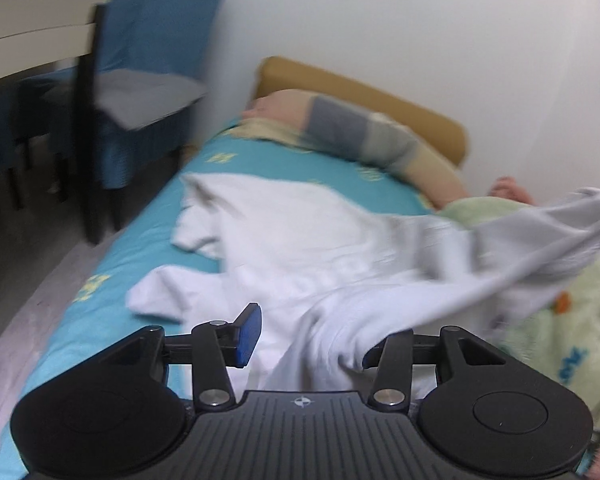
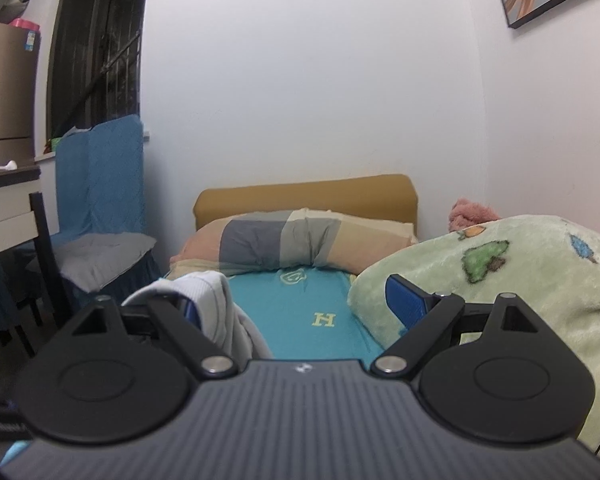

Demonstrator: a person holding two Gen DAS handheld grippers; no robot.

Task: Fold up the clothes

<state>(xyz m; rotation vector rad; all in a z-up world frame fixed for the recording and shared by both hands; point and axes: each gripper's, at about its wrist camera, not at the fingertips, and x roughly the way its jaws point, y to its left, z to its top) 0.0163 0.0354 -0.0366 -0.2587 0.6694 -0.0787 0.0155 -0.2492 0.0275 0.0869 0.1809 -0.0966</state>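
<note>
A white garment (image 1: 300, 240) lies spread and rumpled on the teal bed sheet (image 1: 268, 160), one end lifted toward the right edge of the left wrist view. My left gripper (image 1: 312, 336) sits low over its near hem with jaws apart. The left blue pad (image 1: 247, 336) is clear of the cloth, while a fold drapes over the right finger (image 1: 388, 354). In the right wrist view my right gripper (image 2: 296, 300) stands wide open. A bunch of the white garment (image 2: 216, 312) hangs over its left finger, and the right pad (image 2: 404, 302) is bare.
A patchwork pillow (image 2: 296, 240) lies against a tan headboard (image 2: 304, 194). A pale green fleece blanket (image 2: 500, 292) is heaped on the bed's right side. A blue-covered chair (image 2: 100, 200) and a table (image 1: 28, 32) stand to the left of the bed.
</note>
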